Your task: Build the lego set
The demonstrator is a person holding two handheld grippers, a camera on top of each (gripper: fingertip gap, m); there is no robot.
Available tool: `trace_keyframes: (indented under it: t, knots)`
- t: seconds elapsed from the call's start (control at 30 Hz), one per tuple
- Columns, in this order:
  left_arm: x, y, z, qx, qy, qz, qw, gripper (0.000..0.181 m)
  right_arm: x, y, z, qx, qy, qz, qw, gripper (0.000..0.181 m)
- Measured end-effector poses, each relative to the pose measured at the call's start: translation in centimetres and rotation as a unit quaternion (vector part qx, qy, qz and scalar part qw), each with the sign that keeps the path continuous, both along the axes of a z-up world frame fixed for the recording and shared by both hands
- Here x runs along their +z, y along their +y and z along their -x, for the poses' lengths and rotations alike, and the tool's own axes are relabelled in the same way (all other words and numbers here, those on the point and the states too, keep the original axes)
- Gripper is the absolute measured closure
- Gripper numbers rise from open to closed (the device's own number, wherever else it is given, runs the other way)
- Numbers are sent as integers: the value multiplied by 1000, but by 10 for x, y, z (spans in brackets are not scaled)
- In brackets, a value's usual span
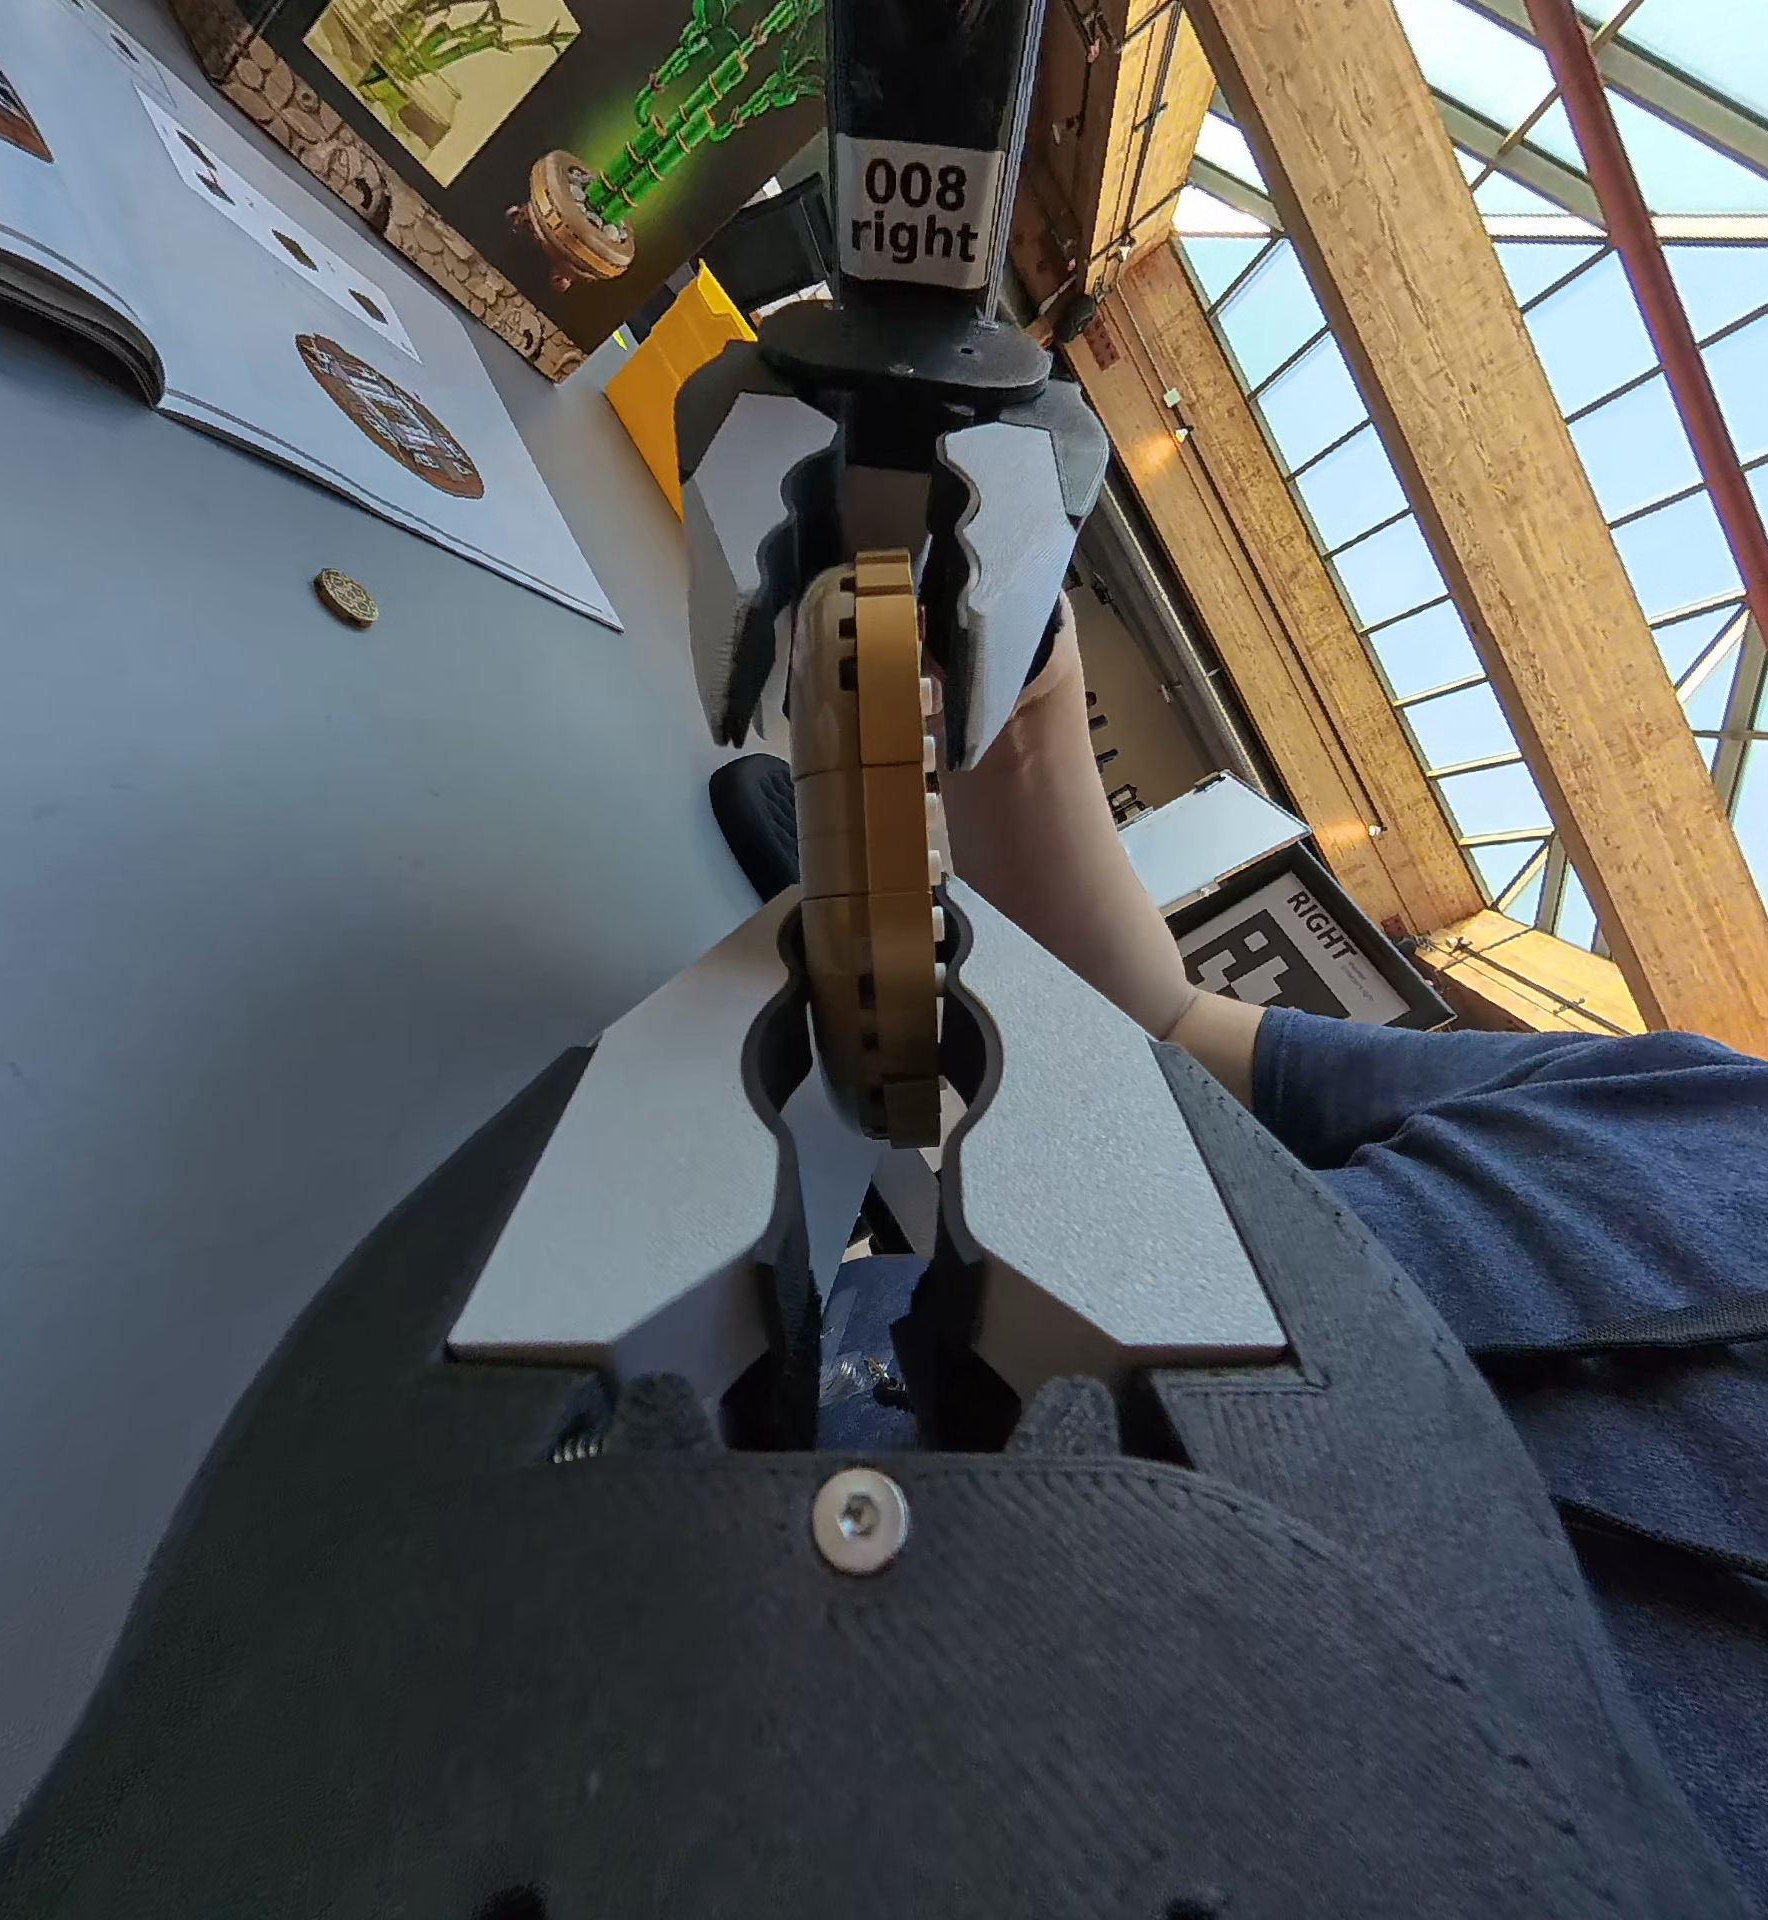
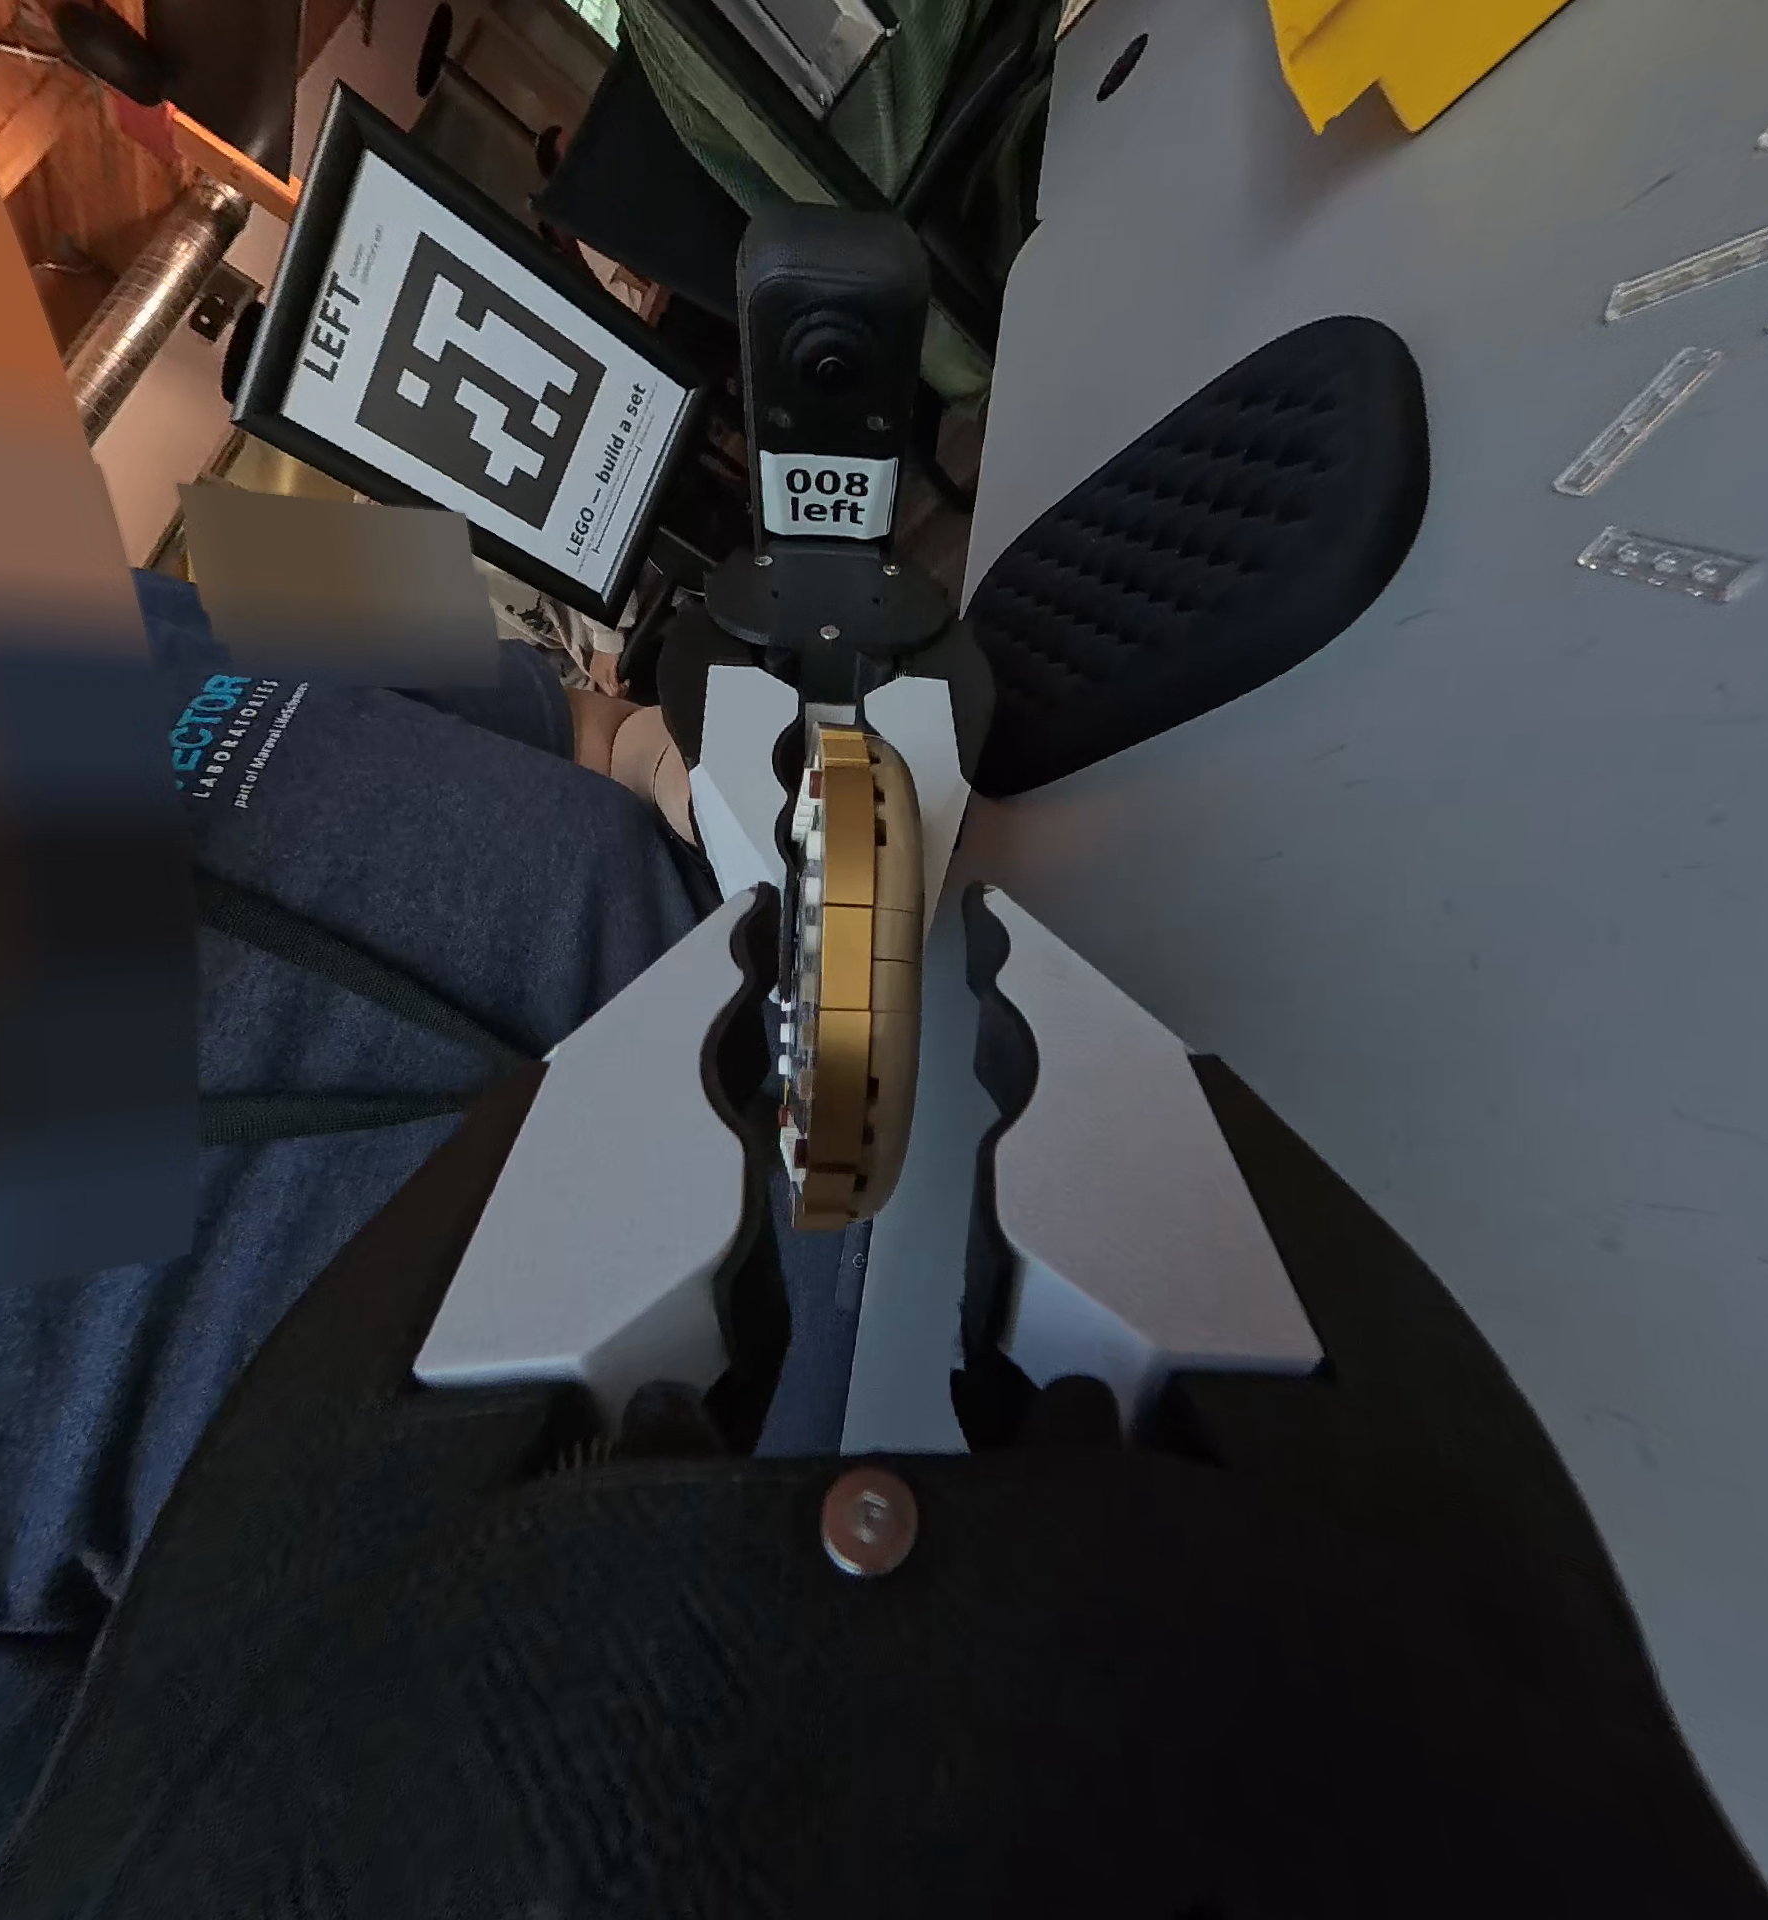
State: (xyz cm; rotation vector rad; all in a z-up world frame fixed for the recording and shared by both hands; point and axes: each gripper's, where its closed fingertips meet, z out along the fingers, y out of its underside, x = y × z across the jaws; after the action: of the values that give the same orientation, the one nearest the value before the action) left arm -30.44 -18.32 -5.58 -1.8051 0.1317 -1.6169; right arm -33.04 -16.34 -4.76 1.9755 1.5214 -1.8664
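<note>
Grey table (image 1: pixel 236 935) and skylit timber roof behind. Left gripper (image 1: pixel 867 940) is clamped on one end of the gold round lego disc (image 1: pixel 864 852), held edge-on above the table; right gripper (image 2: pixel 864 925) straddles the other end, slightly parted, grip unclear. Risk: opposing squeeze could split the layered, white-studded disc.

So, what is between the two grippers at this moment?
The gold round lego assembly, held on edge, spans the gap. The left gripper clamps one end; the right gripper surrounds the other, jaws wider. Both wrist views show it.
</note>
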Motion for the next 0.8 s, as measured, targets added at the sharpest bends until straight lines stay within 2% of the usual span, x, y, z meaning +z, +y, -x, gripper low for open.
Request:
trace_keyframes:
  t: [0.03, 0.07, 0.23, 0.33, 0.37, 0.4, 0.43, 0.53, 0.6, 0.63, 0.73, 0.77, 0.8]
  knots:
    - [-1, 0, 0, 0, 3, 1, 1000, 164, -2, -2, 1, 5, -6, 0, 1000, 148]
    - [-3, 0, 1, 3, 8, 3, 1000, 164, -2, -4, 1, 13, -3, 3, 1000, 159]
    - [-7, -1, 3, 3, 29, -8, 1000, 164, -4, -7, 2, 15, -12, 31, 999, 161]
    - [-5, -1, 7, 6, 8, -1, 1000, 164, -4, -6, 7, 3, 9, 28, 1000, 158]
    - [-2, 0, 10, 12, -6, 1, 1000, 164, -3, -2, 10, -13, 16, 31, 999, 127]
    - [0, 2, 15, 21, -19, 3, 1000, 164, -1, 4, 13, -34, 29, 30, 999, 105]
    - [1, 5, 20, 33, -28, 5, 999, 164, 1, 12, 14, -60, 47, 27, 997, 103]
    - [1, 13, 41, 84, -43, 7, 995, 163, 6, 39, 17, -172, 108, 45, 978, 108]
    - [0, 17, 52, 110, -54, 10, 992, 164, 3, 41, 21, -216, 137, 99, 962, 115]
    - [-1, 19, 56, 120, -57, 13, 991, 164, 2, 38, 24, -223, 147, 131, 955, 116]
    - [-1, 24, 64, 144, -70, 20, 987, 163, -7, 18, 33, -197, 146, 185, 952, 140]
    - [-2, 24, 65, 147, -71, 21, 986, 163, -6, 12, 35, -182, 150, 187, 954, 161]
    - [-1, 25, 66, 148, -74, 23, 986, 164, -7, 13, 36, -184, 148, 187, 954, 161]
